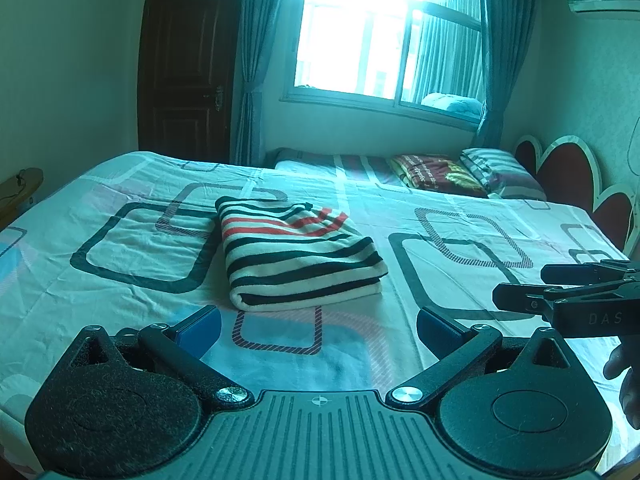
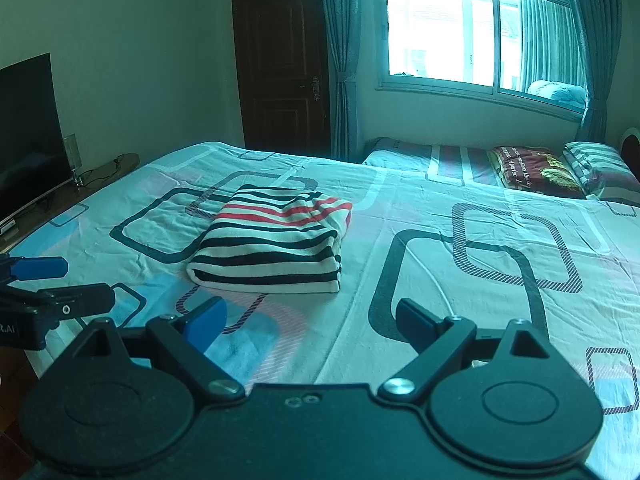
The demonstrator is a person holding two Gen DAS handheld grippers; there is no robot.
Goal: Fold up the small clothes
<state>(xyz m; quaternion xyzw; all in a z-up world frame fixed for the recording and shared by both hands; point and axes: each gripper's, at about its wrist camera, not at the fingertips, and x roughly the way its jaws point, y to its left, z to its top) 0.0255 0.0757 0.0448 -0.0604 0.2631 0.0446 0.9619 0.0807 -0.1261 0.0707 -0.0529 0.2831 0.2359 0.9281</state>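
My left tongs (image 1: 318,326) and right tongs (image 2: 310,322) both stand wide apart with nothing between them, hovering just above the near part of the bed (image 1: 460,216). The striped garment (image 1: 298,254) lies folded into a neat stack on the patterned sheet, just ahead of both tongs and touching neither. Pillows (image 2: 536,170) sit well apart from it at the far right.

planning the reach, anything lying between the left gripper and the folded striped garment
Nothing: only bare patterned bedsheet lies between the left gripper and the folded striped garment, clearest in the left wrist view.
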